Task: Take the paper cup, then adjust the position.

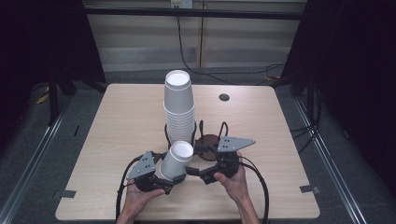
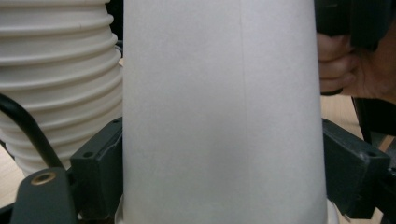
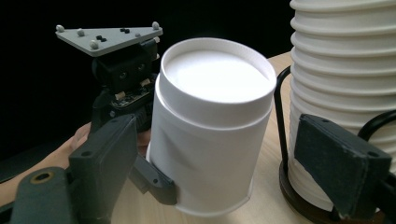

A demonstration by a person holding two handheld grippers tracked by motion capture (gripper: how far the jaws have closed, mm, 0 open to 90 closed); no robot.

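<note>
A white paper cup [image 1: 177, 161] [image 2: 219, 116] [image 3: 210, 135] is held upside down and tilted over the table's front, base uppermost. My left gripper [image 1: 173, 179] [image 2: 224, 177] is shut on its wide lower part, one jaw on each side. From the right gripper view, one left finger [image 3: 156, 182] presses the cup's lower wall. My right gripper [image 1: 194, 170] [image 3: 224, 158] is open, its jaws straddling the same cup with a gap on the stack side. Just behind stands a tall stack of upturned white cups [image 1: 179, 107] [image 2: 56, 84] [image 3: 341, 60].
The stack sits in a black wire holder with a dark round base [image 1: 208, 140]. The wooden table [image 1: 121, 121] has a round cable hole [image 1: 224, 97] at the back right. Dark floor and rails surround the table. A hand [image 2: 345, 65] grips the right gripper.
</note>
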